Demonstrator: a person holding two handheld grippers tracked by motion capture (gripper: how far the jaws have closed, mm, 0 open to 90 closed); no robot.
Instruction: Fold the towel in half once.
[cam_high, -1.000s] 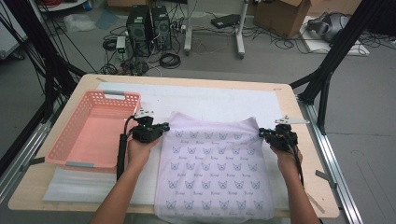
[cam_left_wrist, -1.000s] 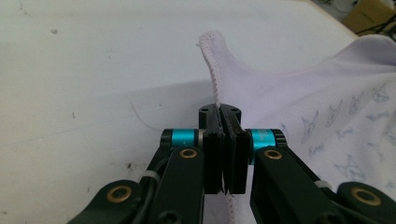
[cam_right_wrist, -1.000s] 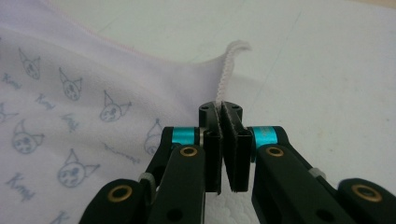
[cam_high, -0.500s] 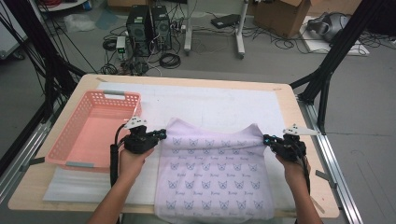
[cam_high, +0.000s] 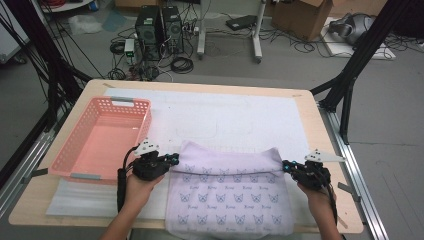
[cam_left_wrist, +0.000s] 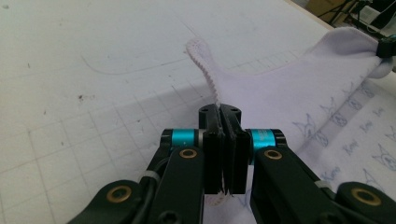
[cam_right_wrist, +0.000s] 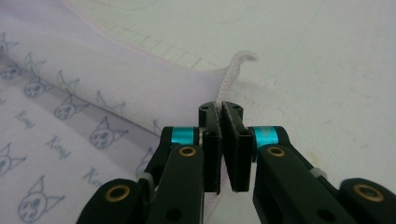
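towel (cam_high: 230, 192), pale lilac with a cat-face print, spread on the white mat (cam_high: 225, 120) at the near middle of the table (cam_high: 320, 130), far edge doubled back toward the person. left gripper (cam_high: 172, 159) clamped shut on the far-left corner, stitched hem poking up between the pads in the left gripper view (cam_left_wrist: 223, 112); right gripper (cam_high: 286, 165) likewise pinched tight on the far-right corner (cam_right_wrist: 223, 112). folded edge strung straight between the two claws, long axis running left to right across the table, cloth body lying on the near side of both. pink basket (cam_high: 100, 137) just beyond the left hand, empty. likely next: carrying both corners together toward the near hem, level with each other, to keep the fold square.
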